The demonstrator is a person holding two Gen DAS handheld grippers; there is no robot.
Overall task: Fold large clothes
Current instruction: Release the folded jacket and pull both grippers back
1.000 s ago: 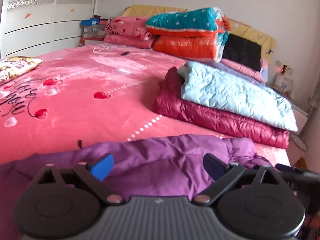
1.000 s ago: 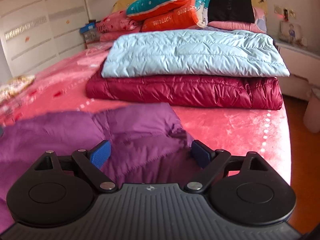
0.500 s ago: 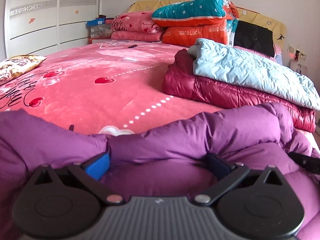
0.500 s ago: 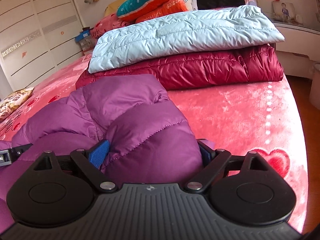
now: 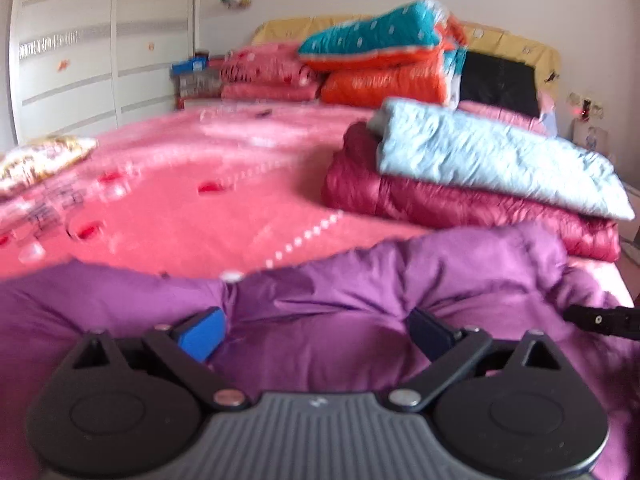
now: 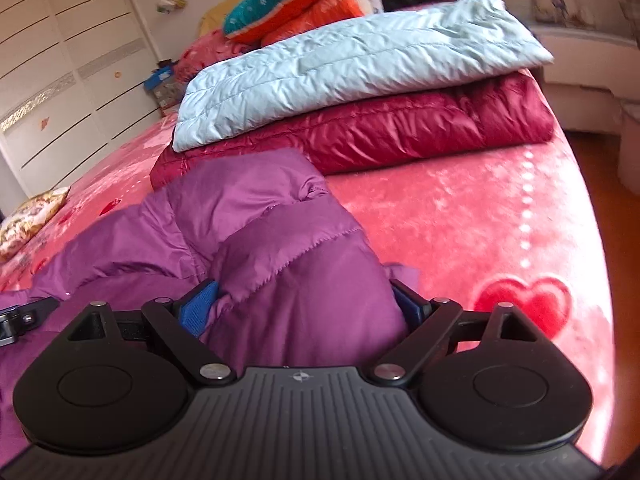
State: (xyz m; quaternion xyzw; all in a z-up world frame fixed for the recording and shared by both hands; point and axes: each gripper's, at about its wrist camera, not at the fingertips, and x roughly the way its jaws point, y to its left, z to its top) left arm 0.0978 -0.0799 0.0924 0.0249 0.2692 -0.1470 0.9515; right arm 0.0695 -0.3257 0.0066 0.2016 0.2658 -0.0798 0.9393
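Note:
A puffy purple down jacket lies on the pink bed, its near edge lifted and bunched. In the left wrist view my left gripper stands open, with a thick fold of the jacket bulging between its wide-apart fingers. In the right wrist view the purple jacket is heaped up, and a padded corner fills the gap of my open right gripper. Part of the other gripper shows at each view's edge. The jacket's lower part is hidden under the grippers.
A folded light blue jacket rests on a folded maroon one just beyond the purple jacket. Pillows and quilts pile at the headboard. A white wardrobe stands left. The bed's right edge drops to the floor.
Both grippers dropped low and pushed into the purple jacket; its edge went from lying flat to bunched up between the fingers. Finger spacing stayed the same.

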